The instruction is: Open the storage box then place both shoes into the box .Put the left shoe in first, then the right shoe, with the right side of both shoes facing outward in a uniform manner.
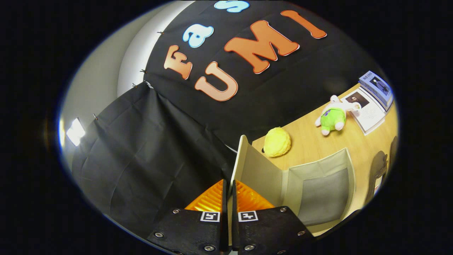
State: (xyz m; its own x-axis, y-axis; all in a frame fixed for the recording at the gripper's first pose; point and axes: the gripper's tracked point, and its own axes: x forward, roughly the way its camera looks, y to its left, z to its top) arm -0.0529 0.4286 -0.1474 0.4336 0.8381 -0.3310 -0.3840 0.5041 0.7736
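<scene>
While the tool [228, 198] pinches its raised lid [242, 159], the storage box [318, 191] gapes just beyond.

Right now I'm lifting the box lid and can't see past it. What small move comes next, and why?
Probably swing the lid a little further back, then let go. The tool is shut on the lid's edge, the lid stands about upright, and the box is already open. Shoes wait beside it.

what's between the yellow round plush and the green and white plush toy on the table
Bare wooden table in the gripper view: nothing lies between the yellow round plush and the green and white plush toy. The gripper pinches the storage box's lid.
</scene>
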